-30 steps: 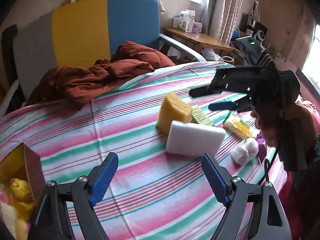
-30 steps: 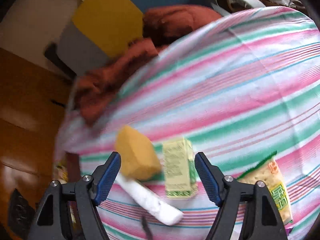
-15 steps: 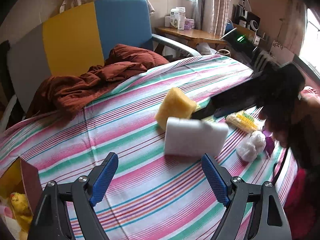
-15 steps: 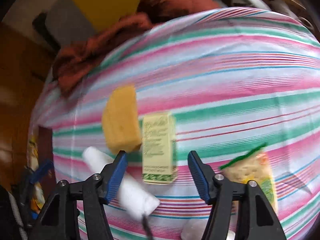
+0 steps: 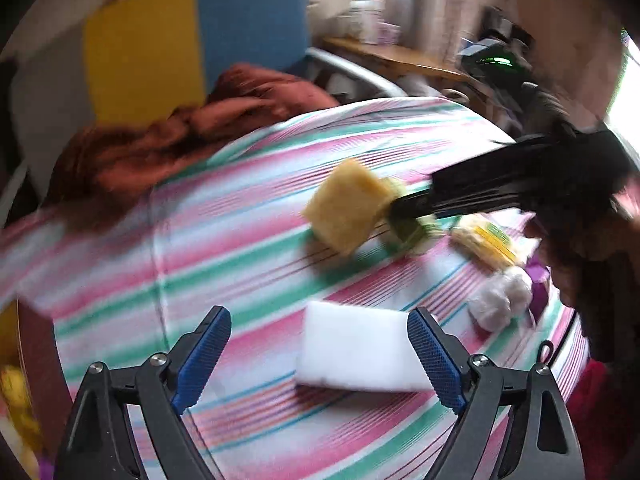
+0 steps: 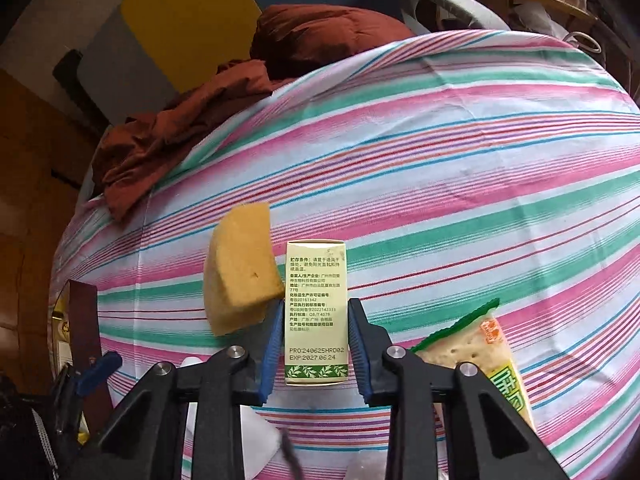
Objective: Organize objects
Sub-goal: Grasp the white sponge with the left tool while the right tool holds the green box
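Note:
My right gripper (image 6: 314,328) is shut on a small pale green box (image 6: 316,312) that lies on the striped tablecloth (image 6: 460,168), its blue pads pressed on both long sides. A yellow sponge (image 6: 240,272) leans against the box's left side. In the left wrist view the same sponge (image 5: 346,206) and box (image 5: 406,230) show with the right gripper's black body (image 5: 500,188) over them. My left gripper (image 5: 320,354) is open, its fingers either side of a white foam block (image 5: 360,354) on the cloth.
A cracker packet (image 6: 480,348) lies right of the box. White cotton balls (image 5: 500,298) and a purple item (image 5: 538,280) lie at the table's right edge. A cardboard box (image 5: 32,364) stands at the left. A brown-red cloth (image 5: 180,136) lies on the chair behind.
My right gripper has moved down onto the green box and closed on it. My left gripper has moved forward, so the white block now sits between its open fingers.

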